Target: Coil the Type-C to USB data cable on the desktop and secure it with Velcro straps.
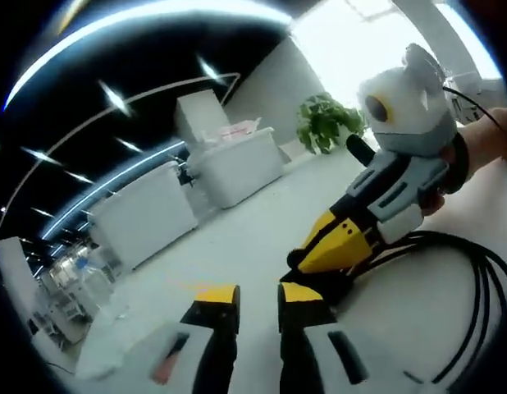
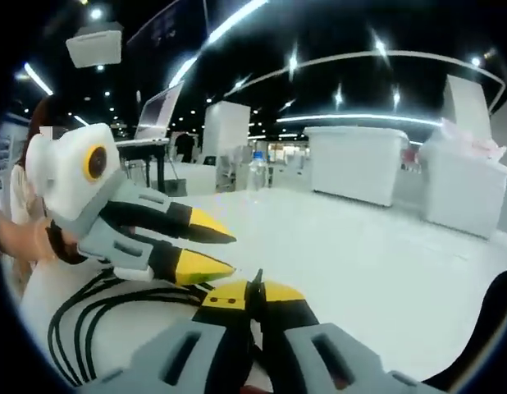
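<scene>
- Behind everything we see a big dim hall with ceiling light strips, and the white desktop [image 1: 237,246] carries two white storage bins [image 1: 237,168] at its far side, well apart from our work.
- Further along in the left gripper view, our left gripper [image 1: 258,297] rises from the bottom with its yellow-tipped jaws a narrow gap apart and nothing visibly between them; we judge it stands ready to take over the coil.
- To its right, the right gripper [image 1: 323,256] reaches down to the desktop, where the black data cable [image 1: 475,287] lies in several loose loops beside it; its tips meet the loops, likely to keep the coil from springing open.
- In the right gripper view, the left gripper [image 2: 200,246] enters from the left with jaws parted, above the cable loops [image 2: 89,316].
- At the bottom, the right gripper [image 2: 255,294] has its jaws nearly together, apparently pinching a thin dark strand; we cannot tell whether this is cable or strap.
</scene>
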Available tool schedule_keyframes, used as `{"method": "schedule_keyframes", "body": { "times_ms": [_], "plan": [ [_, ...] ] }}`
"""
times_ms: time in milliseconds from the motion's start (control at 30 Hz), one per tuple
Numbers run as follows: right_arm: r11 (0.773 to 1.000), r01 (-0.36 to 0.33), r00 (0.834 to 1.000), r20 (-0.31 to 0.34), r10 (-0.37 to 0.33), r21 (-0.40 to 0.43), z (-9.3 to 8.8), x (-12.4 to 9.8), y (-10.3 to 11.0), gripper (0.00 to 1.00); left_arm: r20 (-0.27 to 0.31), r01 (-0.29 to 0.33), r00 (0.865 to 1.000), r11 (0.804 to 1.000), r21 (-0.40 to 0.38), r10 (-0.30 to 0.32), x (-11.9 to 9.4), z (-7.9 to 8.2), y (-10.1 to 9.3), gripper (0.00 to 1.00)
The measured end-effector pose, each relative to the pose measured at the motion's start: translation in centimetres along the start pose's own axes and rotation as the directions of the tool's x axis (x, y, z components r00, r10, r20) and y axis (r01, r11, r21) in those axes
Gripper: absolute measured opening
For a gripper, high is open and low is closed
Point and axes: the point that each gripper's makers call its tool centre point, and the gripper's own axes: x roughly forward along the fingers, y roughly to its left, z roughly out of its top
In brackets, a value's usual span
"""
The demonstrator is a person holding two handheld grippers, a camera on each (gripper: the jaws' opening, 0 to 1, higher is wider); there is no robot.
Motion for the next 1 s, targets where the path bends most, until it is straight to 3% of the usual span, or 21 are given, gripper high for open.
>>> {"method": "schedule_keyframes", "body": {
  "times_ms": [100, 167, 267, 400, 467, 700, 767, 800, 867, 933, 1000],
  "plan": [
    [1.000, -0.005, 0.998, -0.065, 0.006, 0.015, -0.7, 0.6, -0.4, 0.03, -0.016, 0.011, 1.000, 0.999, 0.048, -0.010, 0.3, -0.3, -0.5, 0.16],
    [0.999, -0.017, 0.995, -0.093, 0.022, 0.052, -0.8, 1.0, -0.4, 0.03, -0.014, 0.021, 1.000, 0.999, 0.049, -0.020, 0.3, -0.1, -0.7, 0.15],
    [0.999, -0.031, 0.989, -0.141, 0.037, 0.040, -0.9, 1.4, -0.5, 0.03, -0.016, 0.057, 0.998, 0.998, 0.032, -0.057, 0.4, -0.3, -1.3, 0.08],
    [0.997, -0.033, 0.980, -0.201, 0.017, -0.076, -0.9, 1.8, -0.8, 0.03, -0.022, 0.067, 0.998, 0.996, 0.063, -0.066, 0.5, -0.5, -1.7, 0.05],
    [0.985, -0.041, 0.977, -0.213, 0.004, -0.168, -0.9, 2.1, -0.9, 0.04, -0.026, 0.074, 0.997, 0.995, 0.071, -0.073, 0.5, -0.6, -1.9, 0.04],
    [0.969, -0.055, 0.975, -0.223, 0.000, -0.242, -1.0, 2.9, -1.0, 0.04, -0.024, 0.097, 0.995, 0.994, 0.052, -0.095, 0.5, -0.6, -2.3, 0.03],
    [0.950, -0.062, 0.972, -0.234, -0.011, -0.305, -1.1, 3.0, -1.2, 0.04, -0.025, 0.099, 0.995, 0.993, 0.059, -0.097, 0.4, -0.6, -2.4, 0.03],
    [0.931, -0.073, 0.964, -0.264, -0.026, -0.358, -1.5, 3.0, -1.6, 0.04, -0.024, 0.098, 0.995, 0.993, 0.060, -0.097, 0.4, -0.6, -2.4, 0.03],
    [0.888, -0.081, 0.970, -0.239, -0.034, -0.453, -1.3, 3.3, -1.7, 0.02, -0.024, 0.100, 0.995, 0.993, 0.059, -0.099, 0.4, -0.6, -2.3, 0.03],
    [0.920, -0.076, 0.974, -0.226, -0.014, -0.385, -1.4, 3.3, -1.4, 0.01, -0.024, 0.103, 0.995, 0.993, 0.054, -0.102, 0.3, -0.6, -2.4, 0.03],
    [0.935, -0.065, 0.979, -0.202, -0.006, -0.348, -1.4, 3.4, -1.5, 0.01, -0.023, 0.107, 0.994, 0.993, 0.056, -0.106, 0.3, -0.6, -2.5, 0.03]
  ]
}}
